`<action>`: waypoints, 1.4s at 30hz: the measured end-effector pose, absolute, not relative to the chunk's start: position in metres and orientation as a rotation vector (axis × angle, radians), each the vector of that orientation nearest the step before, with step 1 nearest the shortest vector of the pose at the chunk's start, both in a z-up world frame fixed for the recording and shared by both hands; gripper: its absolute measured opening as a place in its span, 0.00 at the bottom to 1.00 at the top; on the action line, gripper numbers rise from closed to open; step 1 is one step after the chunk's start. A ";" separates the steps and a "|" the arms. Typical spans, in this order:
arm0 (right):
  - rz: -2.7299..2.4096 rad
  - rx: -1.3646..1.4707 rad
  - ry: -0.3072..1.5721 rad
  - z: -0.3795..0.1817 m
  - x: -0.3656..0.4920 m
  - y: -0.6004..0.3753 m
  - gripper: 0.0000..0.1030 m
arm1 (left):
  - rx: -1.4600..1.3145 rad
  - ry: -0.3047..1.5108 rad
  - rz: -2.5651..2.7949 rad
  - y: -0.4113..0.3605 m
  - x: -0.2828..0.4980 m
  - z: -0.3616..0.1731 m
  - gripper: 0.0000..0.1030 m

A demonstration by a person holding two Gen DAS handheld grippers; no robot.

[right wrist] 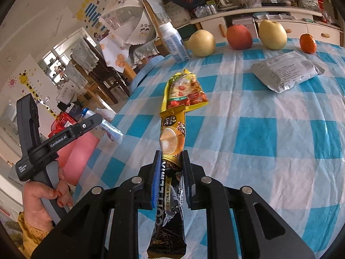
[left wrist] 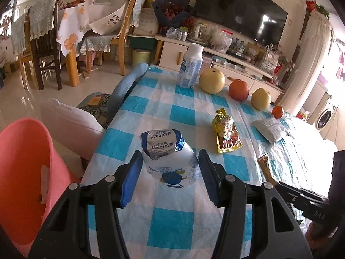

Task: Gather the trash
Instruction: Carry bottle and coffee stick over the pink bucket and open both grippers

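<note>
Two pieces are in hand: the right tool is clamped tight on the coffee sachet, the left tool half-open around the yogurt cup, contact unclear; snack wrapper and grey packet remain on the tabletop, pink bin beside it

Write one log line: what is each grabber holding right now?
left gripper: around yogurt cup | right gripper: shut on coffee sachet
</note>
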State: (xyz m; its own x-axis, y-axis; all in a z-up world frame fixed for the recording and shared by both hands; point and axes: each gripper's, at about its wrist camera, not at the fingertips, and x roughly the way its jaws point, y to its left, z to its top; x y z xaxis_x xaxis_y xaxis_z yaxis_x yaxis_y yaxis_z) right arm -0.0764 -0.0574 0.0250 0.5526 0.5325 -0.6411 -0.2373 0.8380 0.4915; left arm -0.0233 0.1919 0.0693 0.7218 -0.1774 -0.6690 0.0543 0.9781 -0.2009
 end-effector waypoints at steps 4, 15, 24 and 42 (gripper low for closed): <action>0.477 0.365 0.870 0.028 -0.077 -0.050 0.19 | -0.195 0.745 -0.141 0.197 -0.026 0.072 0.54; 0.534 0.374 0.850 0.047 -0.082 -0.022 0.19 | -0.232 0.708 -0.159 0.214 -0.038 0.082 0.54; 0.630 0.393 0.842 0.067 -0.080 0.022 0.19 | -0.287 0.653 -0.134 0.246 -0.052 0.099 0.54; 0.883 0.282 0.829 0.111 -0.069 0.191 0.19 | -0.468 0.556 0.129 0.379 -0.083 0.102 0.54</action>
State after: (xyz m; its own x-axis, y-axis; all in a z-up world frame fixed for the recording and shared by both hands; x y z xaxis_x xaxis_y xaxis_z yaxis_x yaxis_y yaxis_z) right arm -0.0688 0.1907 0.1111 0.3564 0.7752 -0.5215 -0.5700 0.6227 0.5361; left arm -0.0833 0.3788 0.1022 0.8443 -0.0069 -0.5358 -0.2418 0.8874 -0.3925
